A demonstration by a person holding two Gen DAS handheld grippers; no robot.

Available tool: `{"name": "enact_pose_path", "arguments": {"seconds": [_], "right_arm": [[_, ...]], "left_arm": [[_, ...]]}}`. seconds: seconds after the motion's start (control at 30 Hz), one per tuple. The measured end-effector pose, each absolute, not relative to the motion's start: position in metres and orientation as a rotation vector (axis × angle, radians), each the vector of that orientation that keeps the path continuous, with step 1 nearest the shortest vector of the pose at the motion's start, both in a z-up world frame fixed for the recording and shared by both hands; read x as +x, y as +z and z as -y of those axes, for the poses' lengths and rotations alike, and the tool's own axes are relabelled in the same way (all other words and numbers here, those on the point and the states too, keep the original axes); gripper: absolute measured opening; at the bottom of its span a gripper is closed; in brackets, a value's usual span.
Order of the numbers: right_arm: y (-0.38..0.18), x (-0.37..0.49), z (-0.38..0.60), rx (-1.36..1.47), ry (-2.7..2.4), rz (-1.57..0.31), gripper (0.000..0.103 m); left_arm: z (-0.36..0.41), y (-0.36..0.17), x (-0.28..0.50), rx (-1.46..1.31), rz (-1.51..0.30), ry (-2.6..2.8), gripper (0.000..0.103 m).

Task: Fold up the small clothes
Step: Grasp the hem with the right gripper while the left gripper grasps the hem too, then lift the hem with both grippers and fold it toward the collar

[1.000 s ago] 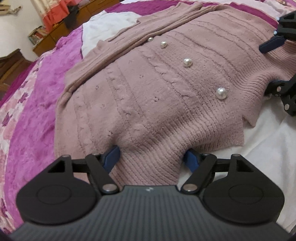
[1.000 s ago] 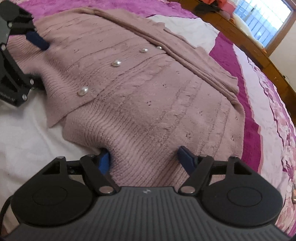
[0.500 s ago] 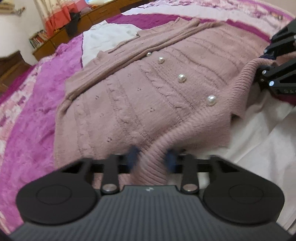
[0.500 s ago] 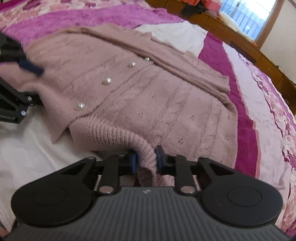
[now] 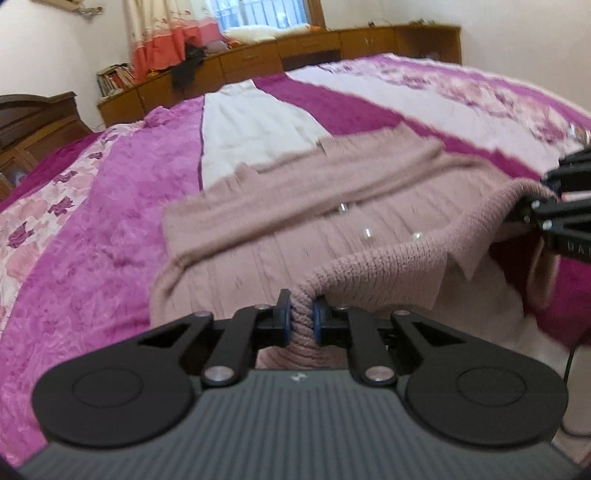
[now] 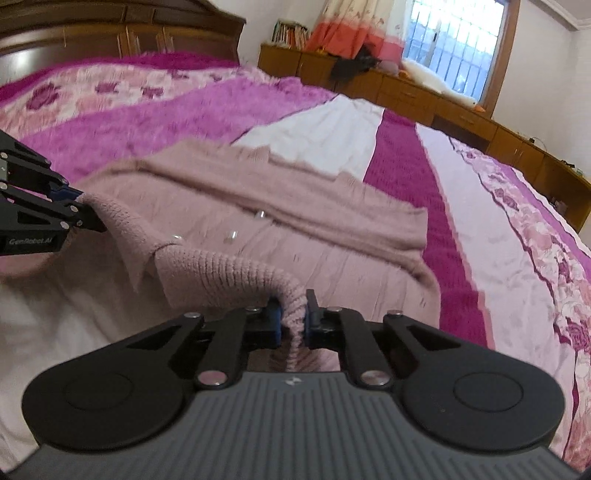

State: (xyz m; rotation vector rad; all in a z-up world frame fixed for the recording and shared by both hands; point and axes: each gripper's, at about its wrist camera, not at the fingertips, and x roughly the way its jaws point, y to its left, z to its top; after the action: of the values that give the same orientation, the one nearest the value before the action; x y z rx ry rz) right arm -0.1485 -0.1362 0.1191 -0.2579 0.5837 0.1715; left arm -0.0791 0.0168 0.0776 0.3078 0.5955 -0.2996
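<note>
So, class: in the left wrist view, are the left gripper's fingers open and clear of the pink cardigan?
No, the left gripper is clamped on the ribbed hem of the pink cardigan.

One pink knitted cardigan [image 5: 295,221] is lying on one bed [image 5: 92,229]. Three pearl buttons are showing on its front: one [image 5: 343,208], a second [image 5: 368,232] and a third [image 5: 417,235]. Two tongs are appearing: the left tongs [image 5: 300,320] and the right tongs [image 6: 291,318], each with two fingers, four in all. One white cloth [image 5: 251,125] is lying beyond the cardigan. One curtain [image 6: 354,26] is hanging beside one window [image 6: 458,37], and one long wooden cabinet [image 5: 314,48] is running along the wall. The books [image 5: 114,75] are too blurred for counting.
</note>
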Motion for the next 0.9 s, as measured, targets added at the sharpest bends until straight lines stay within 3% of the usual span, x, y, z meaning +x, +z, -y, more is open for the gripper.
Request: {"name": "enact_pose_path", "arguments": {"seconds": [0.9], "right_arm": [[0.207, -0.003, 0.151, -0.184, 0.127, -0.361, 0.01]], "left_arm": [[0.001, 0.162, 0.046, 0.191, -0.385, -0.191, 0.013]]}}
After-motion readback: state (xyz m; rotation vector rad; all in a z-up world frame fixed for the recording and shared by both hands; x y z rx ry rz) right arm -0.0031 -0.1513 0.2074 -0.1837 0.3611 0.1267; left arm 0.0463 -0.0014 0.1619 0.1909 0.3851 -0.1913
